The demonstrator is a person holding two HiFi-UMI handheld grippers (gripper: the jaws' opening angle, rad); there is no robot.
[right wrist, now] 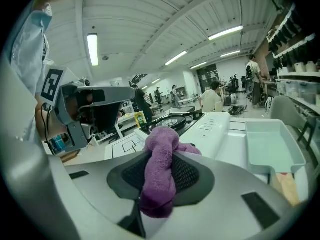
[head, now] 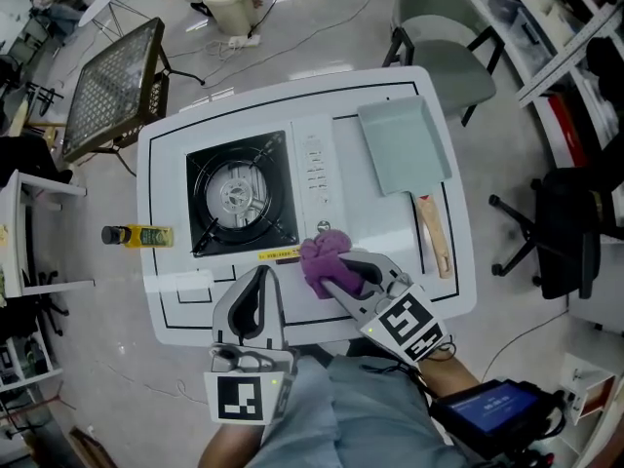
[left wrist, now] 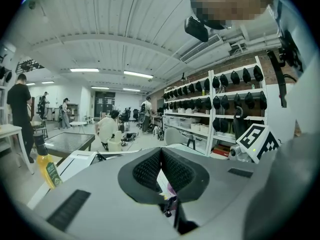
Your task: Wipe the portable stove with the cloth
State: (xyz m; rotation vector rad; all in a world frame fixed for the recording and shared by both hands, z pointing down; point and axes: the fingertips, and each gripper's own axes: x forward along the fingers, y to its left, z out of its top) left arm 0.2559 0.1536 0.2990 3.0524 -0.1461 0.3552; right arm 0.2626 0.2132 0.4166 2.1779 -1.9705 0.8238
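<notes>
The portable stove (head: 241, 195), with a black burner well and a white control strip, lies on the white table (head: 168, 305). My right gripper (head: 331, 273) is shut on a bunched purple cloth (head: 320, 252) just in front of the stove's near right corner. In the right gripper view the cloth (right wrist: 160, 169) stands up between the pads, with the stove (right wrist: 172, 120) beyond it. My left gripper (head: 263, 276) hovers over the table's near edge, left of the right one. Its tips meet with nothing held. In the left gripper view the left gripper (left wrist: 161, 151) points level.
A teal dustpan (head: 403, 146) with a wooden handle (head: 434, 237) lies right of the stove. A yellow bottle (head: 141, 235) is at the table's left edge. A mesh-top side table (head: 115, 86), a grey chair (head: 444, 52) and a black office chair (head: 575, 222) surround the table.
</notes>
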